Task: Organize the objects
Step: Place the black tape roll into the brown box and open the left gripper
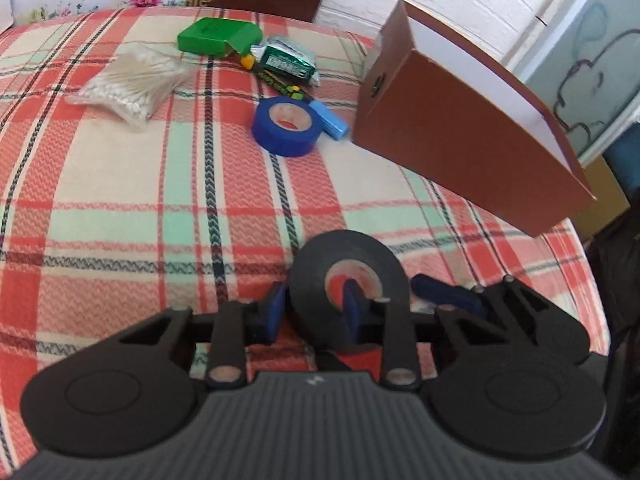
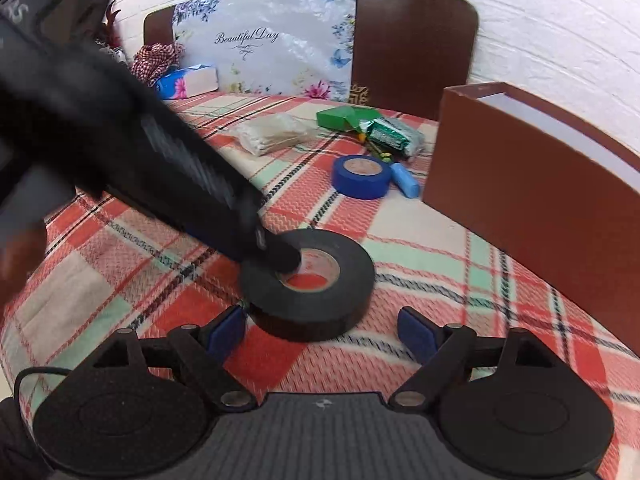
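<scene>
A black tape roll (image 1: 308, 276) (image 2: 312, 304) rests on the plaid cloth (image 1: 120, 220), tipped up a little. My left gripper (image 1: 314, 304) (image 2: 280, 258) reaches in from the upper left of the right wrist view. It is shut on the roll's wall, one blue pad outside it and one inside the hole. My right gripper (image 2: 322, 330) stands open just in front of the roll, its blue pads on either side and touching nothing. One of its fingers (image 1: 440, 294) shows to the right of the roll in the left wrist view.
An open brown box (image 1: 460, 140) (image 2: 520, 200) stands to the right. Beyond lie a blue tape roll (image 1: 286, 126) (image 2: 362, 176), a blue cylinder (image 1: 330, 120), a bag of cotton swabs (image 1: 132, 84), a green box (image 1: 216, 36) and a green packet (image 1: 288, 60). A tissue box (image 2: 188, 82) sits at the back left.
</scene>
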`<state>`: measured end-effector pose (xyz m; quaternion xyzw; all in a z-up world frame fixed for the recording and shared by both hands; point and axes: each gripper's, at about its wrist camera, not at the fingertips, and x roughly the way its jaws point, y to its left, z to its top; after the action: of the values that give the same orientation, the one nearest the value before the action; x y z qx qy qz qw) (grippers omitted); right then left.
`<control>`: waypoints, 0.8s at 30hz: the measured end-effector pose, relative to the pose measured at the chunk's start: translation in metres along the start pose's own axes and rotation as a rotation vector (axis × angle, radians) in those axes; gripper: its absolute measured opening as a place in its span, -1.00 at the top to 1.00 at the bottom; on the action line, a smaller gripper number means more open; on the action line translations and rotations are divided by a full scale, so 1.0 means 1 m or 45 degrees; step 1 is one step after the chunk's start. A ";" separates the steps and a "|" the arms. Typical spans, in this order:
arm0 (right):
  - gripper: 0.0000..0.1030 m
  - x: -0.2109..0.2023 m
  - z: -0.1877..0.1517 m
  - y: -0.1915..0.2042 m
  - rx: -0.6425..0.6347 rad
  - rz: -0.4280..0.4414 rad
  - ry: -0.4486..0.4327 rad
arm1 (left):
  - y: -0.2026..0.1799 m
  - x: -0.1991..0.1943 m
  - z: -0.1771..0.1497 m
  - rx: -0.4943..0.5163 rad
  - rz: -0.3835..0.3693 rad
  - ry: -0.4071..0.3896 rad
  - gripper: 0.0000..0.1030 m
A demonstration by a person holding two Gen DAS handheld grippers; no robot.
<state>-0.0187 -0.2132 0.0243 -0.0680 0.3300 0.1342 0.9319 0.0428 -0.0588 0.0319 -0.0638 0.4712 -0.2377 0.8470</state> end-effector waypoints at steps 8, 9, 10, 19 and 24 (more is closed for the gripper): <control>-0.41 -0.031 0.006 0.001 0.003 -0.092 -0.236 | -0.037 -0.039 0.024 0.076 0.020 -0.117 0.40; -0.41 -0.038 0.012 -0.005 0.009 -0.132 -0.290 | -0.048 -0.047 0.035 0.112 -0.002 -0.153 0.40; -0.41 -0.045 0.019 -0.013 0.024 -0.171 -0.342 | -0.061 -0.054 0.046 0.153 -0.020 -0.190 0.40; -0.41 -0.043 0.066 -0.111 0.195 -0.372 -0.456 | -0.151 -0.026 0.124 0.350 -0.126 -0.317 0.40; -0.46 -0.024 0.066 -0.133 0.267 -0.374 -0.401 | -0.158 0.016 0.132 0.326 -0.080 -0.257 0.39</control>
<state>0.0421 -0.3305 0.0952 0.0038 0.1791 -0.0288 0.9834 0.1054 -0.2205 0.1443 0.0062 0.3474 -0.3146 0.8834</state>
